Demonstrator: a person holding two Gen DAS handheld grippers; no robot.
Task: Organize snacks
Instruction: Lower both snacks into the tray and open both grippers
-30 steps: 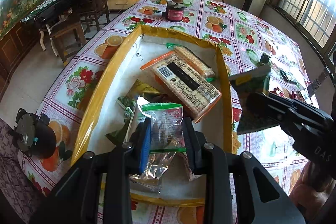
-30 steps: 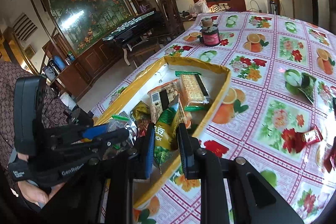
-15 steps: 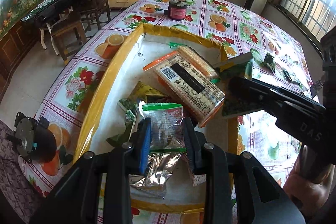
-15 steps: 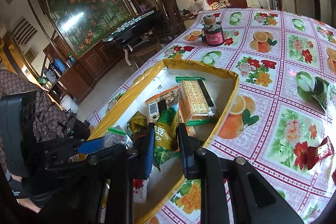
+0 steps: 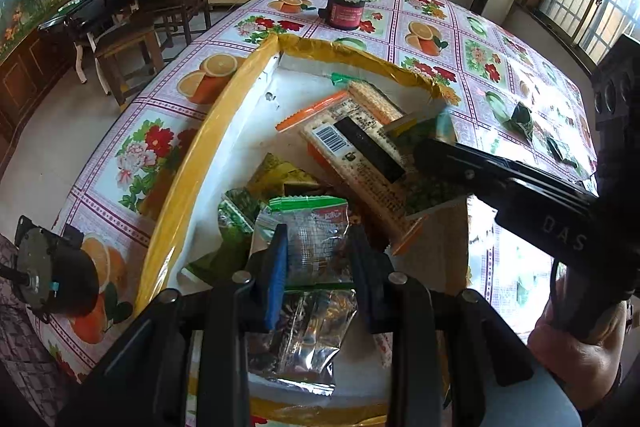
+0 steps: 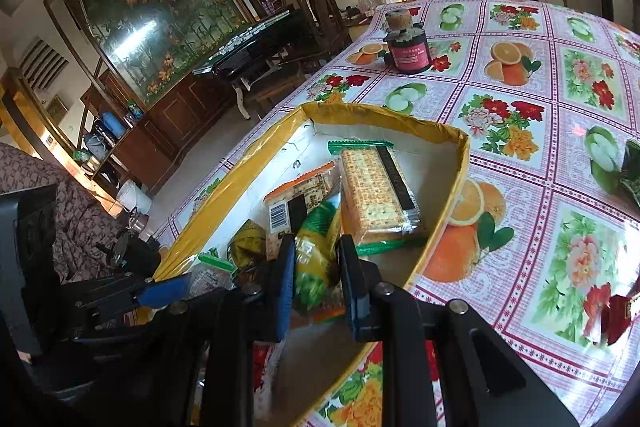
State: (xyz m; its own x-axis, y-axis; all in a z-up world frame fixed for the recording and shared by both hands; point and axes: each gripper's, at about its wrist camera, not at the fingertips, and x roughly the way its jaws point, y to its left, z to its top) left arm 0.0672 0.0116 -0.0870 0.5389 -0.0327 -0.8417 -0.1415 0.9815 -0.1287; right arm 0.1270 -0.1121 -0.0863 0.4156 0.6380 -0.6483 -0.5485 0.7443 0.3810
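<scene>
A white box with a yellow taped rim [image 5: 188, 163] [image 6: 452, 187] sits on the flowered tablecloth and holds several snack packs. My left gripper [image 5: 316, 259] is shut on a clear green-topped snack bag [image 5: 316, 235] at the box's near end. My right gripper [image 6: 314, 279] is shut on a green and yellow snack pack [image 6: 316, 239] and holds it over the box, above the orange-edged cracker pack [image 5: 360, 163]. It reaches in from the right in the left wrist view, where the pack [image 5: 424, 131] shows at its fingertips. A green-edged cracker pack [image 6: 380, 199] lies at the far end.
A dark jar with a pink label [image 5: 346, 13] [image 6: 408, 55] stands beyond the box. Loose snacks lie on the table to the right: a green pack [image 5: 520, 117] [image 6: 632, 167] and red wrappers [image 6: 616, 311]. Chairs and a dark table stand to the left.
My right gripper has carried the green and yellow pack leftward from above the box's right rim to over the box's inside. My left gripper has stayed shut on its bag.
</scene>
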